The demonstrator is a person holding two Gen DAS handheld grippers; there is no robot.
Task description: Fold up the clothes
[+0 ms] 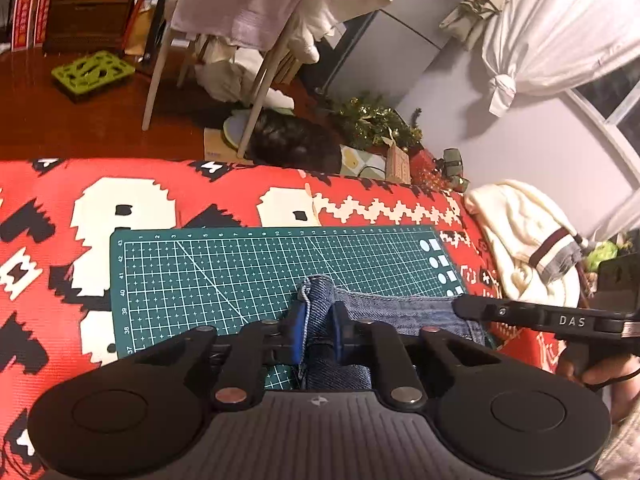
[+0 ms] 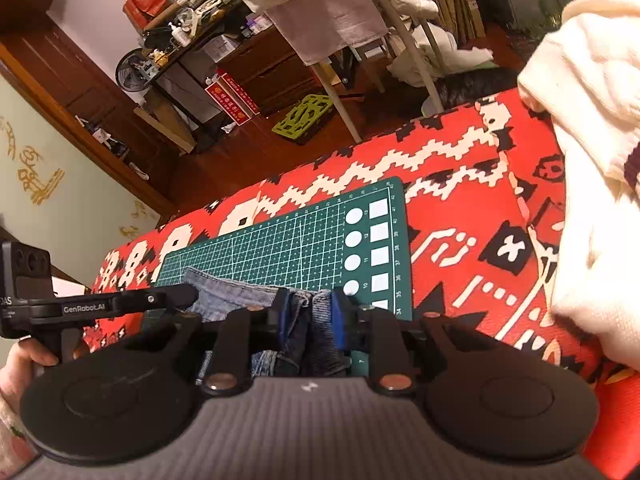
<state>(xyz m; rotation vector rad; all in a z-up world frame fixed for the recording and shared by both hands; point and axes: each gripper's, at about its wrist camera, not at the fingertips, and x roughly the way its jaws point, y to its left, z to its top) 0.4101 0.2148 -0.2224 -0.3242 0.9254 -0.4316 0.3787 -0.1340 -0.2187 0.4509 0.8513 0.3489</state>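
Both hand-held grippers are pinching the same piece of blue denim garment (image 1: 384, 308), which lies bunched along the near edge of a green cutting mat (image 1: 248, 276). The mat rests on a red, black and cream patterned cover (image 1: 56, 208) spread over the surface below; whether that surface is a desk or a bed cannot be told.

In the left wrist view, the left hand-held gripper (image 1: 319, 330) has its blue-padded fingers (image 1: 299, 330) pressed onto a folded hem of the denim, which stands up between them as a narrow ridge. The right hand-held gripper (image 1: 464, 306) enters from the right, its dark tip resting on the denim's upper edge, just beside the left one. A hand (image 1: 596, 372) holds its handle at the right edge.

In the right wrist view, the right hand-held gripper (image 2: 309, 316) clamps a thick bundle of denim folds between its own blue pads (image 2: 338, 318). The left hand-held gripper (image 2: 188, 294) reaches in from the left, its tip touching the paler inner side of the denim.

A cream knitted garment (image 1: 520, 248) with a dark striped cuff lies on the cover to the right of the mat, apart from the denim. On the wooden floor beyond, a chair (image 1: 256, 92) draped with pale cloth stands near a lime-green tray (image 1: 94, 70).
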